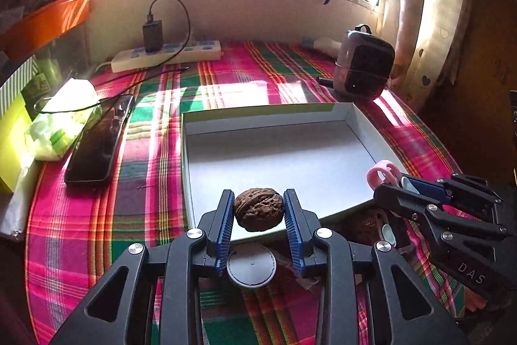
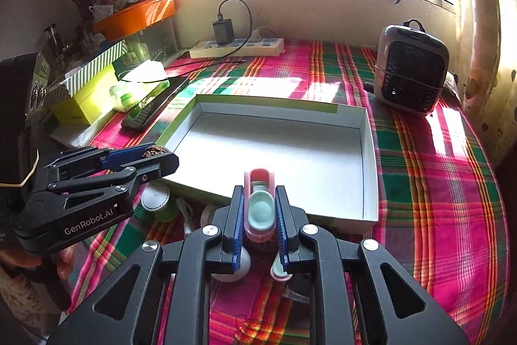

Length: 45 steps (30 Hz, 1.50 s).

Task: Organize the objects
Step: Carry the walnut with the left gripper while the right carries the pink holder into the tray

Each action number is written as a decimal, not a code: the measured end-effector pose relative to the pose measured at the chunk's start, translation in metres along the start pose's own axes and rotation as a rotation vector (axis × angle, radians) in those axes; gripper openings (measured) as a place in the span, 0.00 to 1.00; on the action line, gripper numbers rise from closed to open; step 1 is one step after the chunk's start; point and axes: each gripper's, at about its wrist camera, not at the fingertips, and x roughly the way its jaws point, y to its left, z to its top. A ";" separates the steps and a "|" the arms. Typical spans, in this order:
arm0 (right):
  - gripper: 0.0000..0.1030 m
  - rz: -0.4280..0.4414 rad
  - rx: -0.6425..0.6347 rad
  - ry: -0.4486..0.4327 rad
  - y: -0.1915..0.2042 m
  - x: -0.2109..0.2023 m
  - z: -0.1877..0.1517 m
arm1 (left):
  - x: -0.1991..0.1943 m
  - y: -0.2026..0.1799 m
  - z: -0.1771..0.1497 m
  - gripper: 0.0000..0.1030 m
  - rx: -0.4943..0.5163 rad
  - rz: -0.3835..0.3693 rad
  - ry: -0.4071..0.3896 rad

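Observation:
A brown walnut [image 1: 258,213] is pinched between the blue pads of my left gripper [image 1: 258,193], just above the near edge of a shallow white box [image 1: 258,110]. My right gripper [image 2: 260,188] is shut on pink scissors with teal handle inserts [image 2: 260,209], held over the box's near wall [image 2: 370,167]. In the left wrist view the right gripper [image 1: 384,188] shows at the right with a pink handle loop [image 1: 383,172] sticking out. Seen from the right wrist, the left gripper [image 2: 168,159] carries the walnut [image 2: 152,150] at the box's near left corner. The box is empty inside.
A plaid cloth [image 1: 155,105] covers the table. A black phone [image 1: 100,141] and a tissue pack [image 1: 61,118] lie left of the box, a power strip [image 1: 168,52] at the back, a small heater [image 2: 410,70] at the back right. A round white disc [image 1: 251,267] lies under my left gripper.

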 end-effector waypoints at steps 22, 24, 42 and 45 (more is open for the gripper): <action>0.18 -0.046 0.030 0.123 -0.029 0.090 0.059 | 0.085 0.021 0.051 0.28 -0.016 0.021 0.103; 0.18 -0.047 0.038 0.137 -0.031 0.096 0.061 | 0.092 0.024 0.054 0.28 -0.019 0.027 0.112; 0.18 -0.065 0.058 0.180 -0.040 0.118 0.063 | 0.110 0.019 0.059 0.28 0.024 0.051 0.141; 0.18 -0.067 0.064 0.178 -0.040 0.118 0.062 | 0.112 0.019 0.059 0.28 0.031 0.058 0.146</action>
